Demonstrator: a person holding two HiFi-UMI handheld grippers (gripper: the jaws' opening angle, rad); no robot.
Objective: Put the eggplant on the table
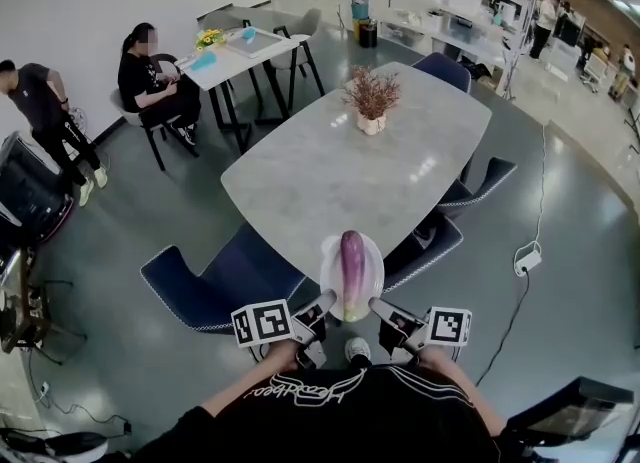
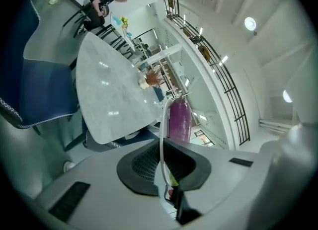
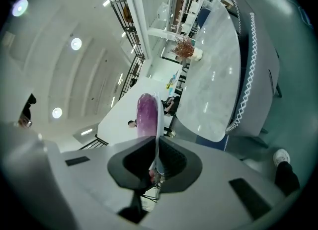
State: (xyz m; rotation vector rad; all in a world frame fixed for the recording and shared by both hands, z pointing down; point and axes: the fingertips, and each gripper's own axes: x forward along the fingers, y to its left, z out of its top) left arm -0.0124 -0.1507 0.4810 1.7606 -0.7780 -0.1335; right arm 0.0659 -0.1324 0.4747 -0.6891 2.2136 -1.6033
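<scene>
Two grippers, both clenched on one plate [image 1: 329,269]: my left gripper [image 1: 320,306] on its left rim, my right gripper [image 1: 380,308] on its right rim. One eggplant [image 1: 352,263], purple, lying lengthwise on that plate. Plate sits at the tabletop's [image 1: 330,171] near end; I cannot tell whether it touches. One potted plant [image 1: 371,101] further along the tabletop.

wear: black shirt [image 1: 330,421] | print: white script lettering [image 1: 300,388] (too blurred to read) | shoulder: white stripes [image 1: 432,375]
</scene>
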